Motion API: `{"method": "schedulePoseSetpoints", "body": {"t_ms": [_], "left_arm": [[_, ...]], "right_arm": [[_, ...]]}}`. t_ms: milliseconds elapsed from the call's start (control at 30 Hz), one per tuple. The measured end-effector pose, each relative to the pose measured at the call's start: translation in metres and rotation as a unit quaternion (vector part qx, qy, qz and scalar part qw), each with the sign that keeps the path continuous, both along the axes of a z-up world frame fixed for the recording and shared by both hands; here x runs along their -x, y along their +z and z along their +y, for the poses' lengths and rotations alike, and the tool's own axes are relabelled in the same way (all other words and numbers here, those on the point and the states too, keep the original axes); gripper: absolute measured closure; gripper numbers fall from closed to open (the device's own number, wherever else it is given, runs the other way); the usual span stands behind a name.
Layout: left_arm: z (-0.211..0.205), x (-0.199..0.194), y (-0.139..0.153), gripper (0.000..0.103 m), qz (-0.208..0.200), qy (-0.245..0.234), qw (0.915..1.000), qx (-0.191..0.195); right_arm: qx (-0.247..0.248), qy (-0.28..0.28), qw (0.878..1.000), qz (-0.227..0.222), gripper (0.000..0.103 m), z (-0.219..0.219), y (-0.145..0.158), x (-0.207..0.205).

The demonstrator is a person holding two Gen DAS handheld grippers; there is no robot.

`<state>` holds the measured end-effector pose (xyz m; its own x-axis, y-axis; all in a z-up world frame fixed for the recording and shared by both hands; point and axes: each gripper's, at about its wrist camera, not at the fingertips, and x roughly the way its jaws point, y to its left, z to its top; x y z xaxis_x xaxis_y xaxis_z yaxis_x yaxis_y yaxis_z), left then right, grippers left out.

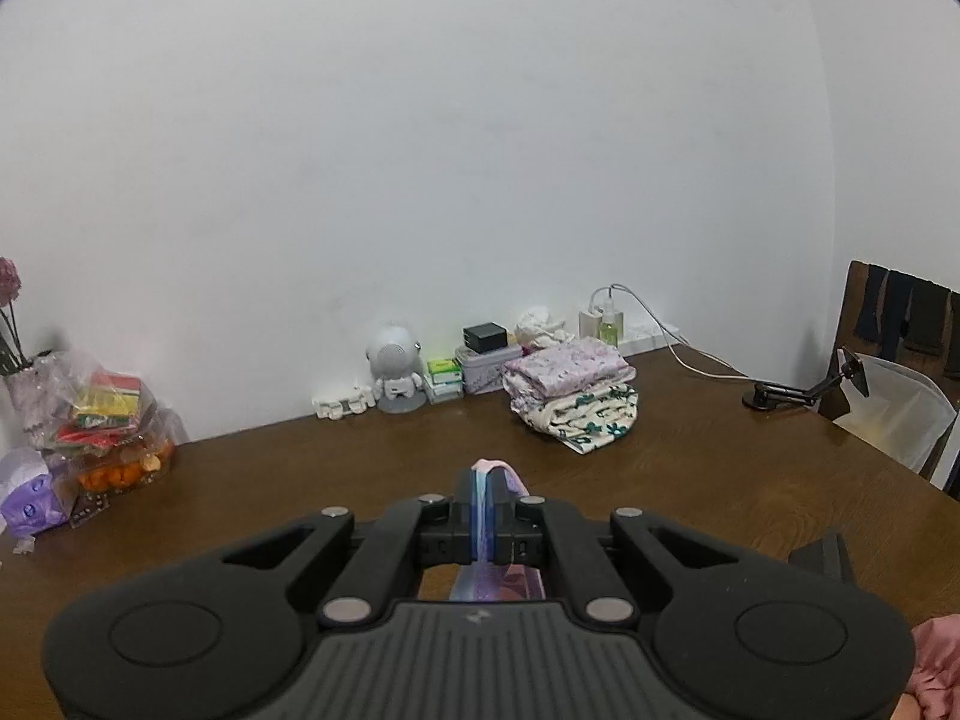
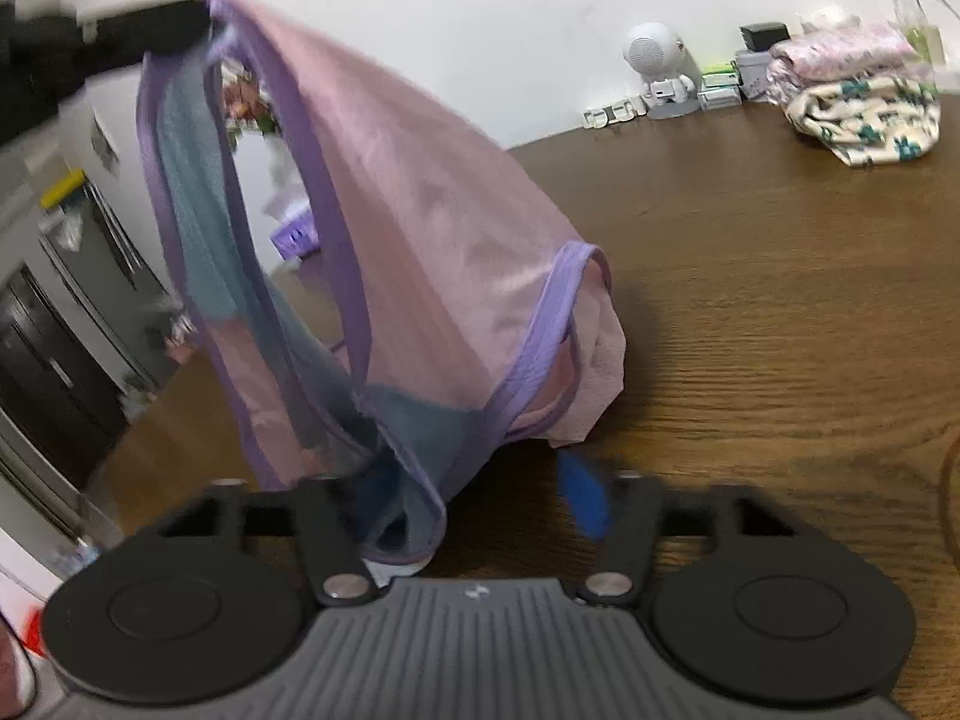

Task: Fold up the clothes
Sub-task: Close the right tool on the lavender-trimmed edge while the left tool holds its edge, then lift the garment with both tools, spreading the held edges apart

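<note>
**One corner held, the rest at risk of swinging loose**

We see the wooden worktop [image 2: 780, 300] below the pink, purple-trimmed underwear [image 2: 420, 210], which hangs from the left gripper [image 1: 485, 498]; its fingers are clamped shut on the waistband. The garment's low end rests on the wood. Our right gripper [image 2: 474, 504] is blurred, its fingers part open with fabric draped over one, and no grip is visible. If it closes on the wrong layer, we judge the fold may come out crooked. The folded stack [image 2: 858, 114] lies well apart.
</note>
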<state>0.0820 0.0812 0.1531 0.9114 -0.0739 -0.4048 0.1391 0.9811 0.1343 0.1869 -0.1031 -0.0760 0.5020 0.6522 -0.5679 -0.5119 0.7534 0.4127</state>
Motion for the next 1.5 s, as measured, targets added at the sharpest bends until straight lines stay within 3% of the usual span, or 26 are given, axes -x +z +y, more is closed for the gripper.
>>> {"method": "schedulePoseSetpoints", "body": {"t_ms": [33, 133, 300, 433, 567, 767, 867, 1033, 1133, 1233, 1300, 1400, 1500], "left_arm": [[0.002, 0.002, 0.000, 0.102, -0.003, 0.006, 1.0000, -0.004], [0.014, 0.008, -0.002, 0.102, -0.009, 0.032, 0.9992, -0.022], [0.036, 0.018, -0.009, 0.102, 0.005, 0.059, 0.9978, -0.030], [0.043, 0.019, 0.002, 0.102, -0.006, 0.061, 0.9979, -0.019], [0.039, 0.017, 0.045, 0.102, -0.053, 0.057, 0.9967, -0.021], [0.038, 0.005, 0.143, 0.102, -0.129, 0.059, 0.9899, -0.011], [0.030, 0.003, 0.191, 0.102, -0.168, 0.064, 0.9835, -0.015], [0.019, 0.001, 0.236, 0.102, -0.185, 0.069, 0.9802, -0.008], [0.022, -0.011, 0.229, 0.101, -0.149, 0.059, 0.9868, 0.024], [0.031, -0.037, 0.192, 0.101, -0.079, 0.050, 0.9928, 0.075], [0.038, -0.060, 0.154, 0.101, -0.023, 0.045, 0.9919, 0.116], [0.049, -0.088, 0.086, 0.101, 0.062, 0.040, 0.9803, 0.183], [0.059, -0.098, 0.031, 0.099, 0.105, 0.042, 0.9605, 0.254]], "right_arm": [[0.017, -0.001, 1.000, -0.012, 0.088, 0.002, 0.004, 0.001], [0.070, -0.009, 0.995, -0.064, 0.100, 0.001, 0.019, 0.007], [0.135, -0.042, 0.977, -0.162, 0.101, -0.020, 0.067, 0.007], [0.154, -0.059, 0.959, -0.231, 0.101, -0.035, 0.126, -0.005], [0.147, -0.059, 0.945, -0.288, 0.102, -0.037, 0.197, -0.009], [0.122, -0.101, 0.922, -0.354, 0.102, -0.047, 0.318, -0.014], [0.116, -0.136, 0.901, -0.395, 0.102, -0.049, 0.372, -0.011], [0.123, -0.167, 0.879, -0.429, 0.102, -0.043, 0.421, -0.003], [0.113, -0.179, 0.878, -0.428, 0.102, -0.044, 0.432, -0.005], [0.111, -0.160, 0.898, -0.395, 0.102, -0.039, 0.420, -0.018], [0.127, -0.146, 0.908, -0.371, 0.102, -0.030, 0.402, -0.029], [0.158, -0.130, 0.920, -0.333, 0.101, -0.014, 0.366, -0.048], [0.194, -0.114, 0.927, -0.301, 0.101, 0.009, 0.323, -0.053]]}}
